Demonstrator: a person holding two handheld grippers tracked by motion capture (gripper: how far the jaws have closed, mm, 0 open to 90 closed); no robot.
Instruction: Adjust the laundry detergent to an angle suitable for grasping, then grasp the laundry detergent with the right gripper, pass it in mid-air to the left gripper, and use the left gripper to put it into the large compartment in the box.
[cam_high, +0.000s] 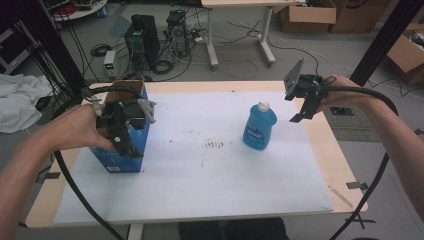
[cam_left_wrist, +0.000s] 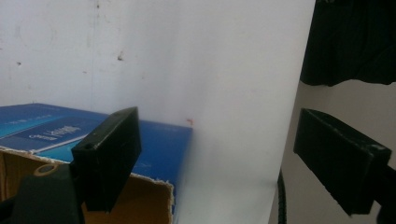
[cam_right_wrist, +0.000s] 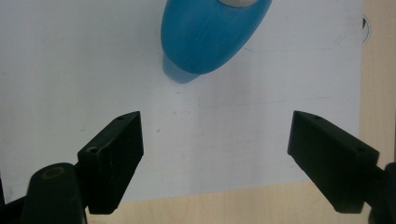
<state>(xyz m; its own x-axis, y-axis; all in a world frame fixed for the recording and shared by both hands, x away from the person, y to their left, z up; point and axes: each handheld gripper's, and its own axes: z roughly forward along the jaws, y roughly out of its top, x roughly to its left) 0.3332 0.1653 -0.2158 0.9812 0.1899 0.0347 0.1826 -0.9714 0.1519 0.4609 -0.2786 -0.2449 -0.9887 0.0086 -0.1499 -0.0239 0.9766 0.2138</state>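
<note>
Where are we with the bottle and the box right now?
Nothing looks done: the blue bottle stands upright on the white sheet, apart from the open blue box. In hand: the right gripper hovers open beside the bottle, the left gripper open at the box, gripping nothing. Left, probably: grasp the bottle and bring it to the box.
</note>
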